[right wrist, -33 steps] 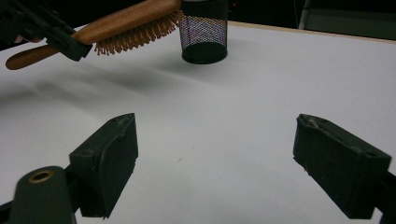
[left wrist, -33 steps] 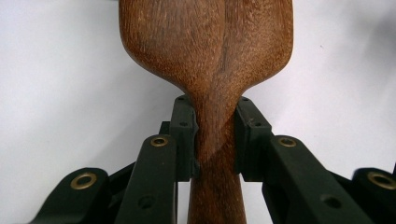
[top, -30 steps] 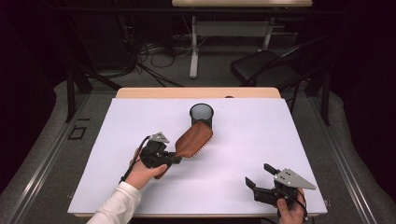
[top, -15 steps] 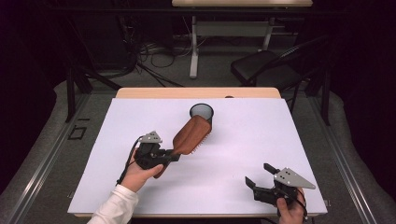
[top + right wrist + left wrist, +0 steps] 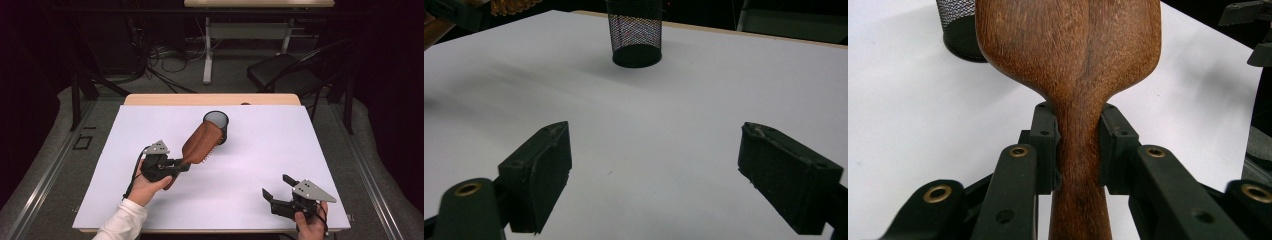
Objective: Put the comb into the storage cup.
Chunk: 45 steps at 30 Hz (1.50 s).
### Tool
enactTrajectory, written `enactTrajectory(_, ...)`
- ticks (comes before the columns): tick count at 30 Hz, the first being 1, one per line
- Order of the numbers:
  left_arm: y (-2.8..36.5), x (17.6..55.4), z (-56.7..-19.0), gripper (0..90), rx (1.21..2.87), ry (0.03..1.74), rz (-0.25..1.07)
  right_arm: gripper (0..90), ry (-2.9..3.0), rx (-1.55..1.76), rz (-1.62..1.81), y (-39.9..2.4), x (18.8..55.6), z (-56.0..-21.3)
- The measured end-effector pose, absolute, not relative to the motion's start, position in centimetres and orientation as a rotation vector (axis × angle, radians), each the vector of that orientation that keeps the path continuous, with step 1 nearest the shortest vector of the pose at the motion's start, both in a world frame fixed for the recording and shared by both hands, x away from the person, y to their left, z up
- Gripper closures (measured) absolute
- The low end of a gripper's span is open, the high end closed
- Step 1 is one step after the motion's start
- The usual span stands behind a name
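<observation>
The left gripper [image 5: 181, 166] is clamped on the handle of the wooden brush [image 5: 202, 142], both pads pressed against the narrow neck. Compared with a second ago, the hand has drifted slightly left and nearer, and the brush head, lifted off the tabletop [image 5: 300, 145], now overlaps the near side of the black mesh cup [image 5: 217, 120]. At the near right, the right gripper [image 5: 278, 188] has not moved; its jaws stand wide apart, holding nothing.

White sleeve [image 5: 122, 224], black jaws, brass screws, grey plate [image 5: 314, 190]
</observation>
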<state>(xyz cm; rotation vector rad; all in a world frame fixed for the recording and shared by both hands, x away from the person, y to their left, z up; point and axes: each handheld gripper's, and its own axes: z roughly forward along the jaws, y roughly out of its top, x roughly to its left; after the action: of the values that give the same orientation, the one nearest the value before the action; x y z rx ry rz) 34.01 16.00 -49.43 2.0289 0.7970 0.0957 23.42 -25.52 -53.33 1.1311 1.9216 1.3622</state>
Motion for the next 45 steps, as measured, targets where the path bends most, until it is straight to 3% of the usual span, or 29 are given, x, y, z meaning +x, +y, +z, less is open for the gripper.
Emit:
enactTrajectory(20, 15.7, 33.3, -48.9, 72.8, 2.023, 0.77, 0.086, 11.9, 1.954, 1.121, 1.379, -25.4, 23.8, -52.7)
enactTrajectory(31, 15.5, 33.1, -48.5, 72.8, 2.006, 0.75, 0.087, 10.9, 1.983, 1.081, 1.407, -24.0, 24.3, -50.1)
enactTrajectory(45, 15.5, 33.0, -48.5, 72.8, 2.007, 0.747, 0.081, 10.0, 2.093, 1.068, 1.377, -21.3, 27.7, -46.6)
